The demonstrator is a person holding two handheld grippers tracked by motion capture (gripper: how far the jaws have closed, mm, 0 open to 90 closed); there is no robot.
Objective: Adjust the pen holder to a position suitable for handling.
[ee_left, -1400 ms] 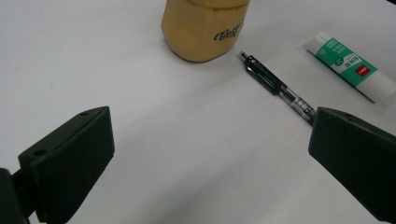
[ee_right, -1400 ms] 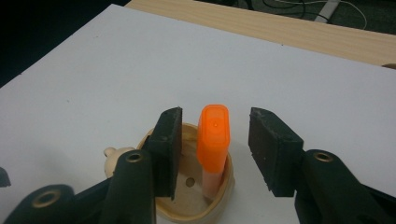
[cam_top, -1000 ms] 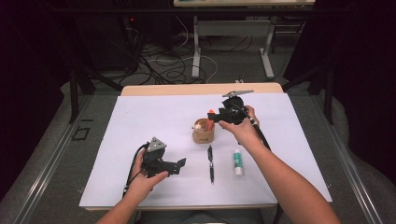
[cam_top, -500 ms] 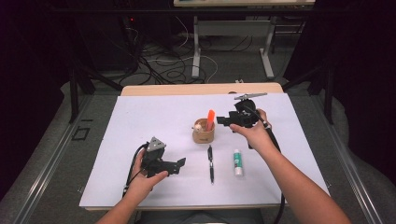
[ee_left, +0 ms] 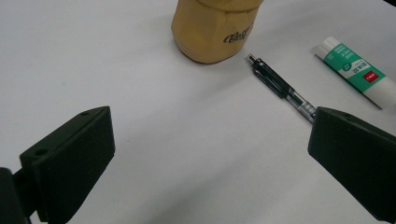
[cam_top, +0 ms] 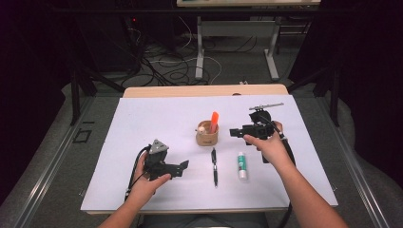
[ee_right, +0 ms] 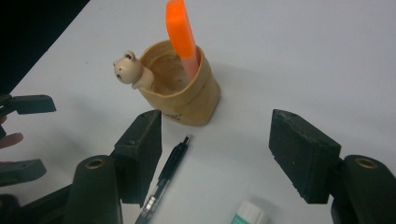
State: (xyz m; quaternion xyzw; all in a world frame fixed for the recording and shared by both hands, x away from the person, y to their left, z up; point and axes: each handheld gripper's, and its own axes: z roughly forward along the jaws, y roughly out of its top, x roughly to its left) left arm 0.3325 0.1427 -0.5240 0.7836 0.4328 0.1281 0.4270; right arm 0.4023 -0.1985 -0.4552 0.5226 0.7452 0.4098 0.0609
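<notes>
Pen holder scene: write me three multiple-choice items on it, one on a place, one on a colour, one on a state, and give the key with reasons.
1. Where does the black pen lie on the white table?
A. Inside the holder
B. Flat on the table, between the holder and the person
C. Between the left gripper's jaws

2. What colour is the marker standing in the pen holder?
A. Orange
B. Green
C. Black

3. How do the jaws of the right gripper stand?
A. Shut on the marker
B. Shut on the glue stick
C. Apart, with nothing held

Key:
1 B: the high view shows the pen flat on the sheet, beside the glue stick.
2 A: the right gripper view shows an orange marker rising out of the holder.
3 C: its own view shows bare table between the two pads, the marker standing free in the holder.
</notes>
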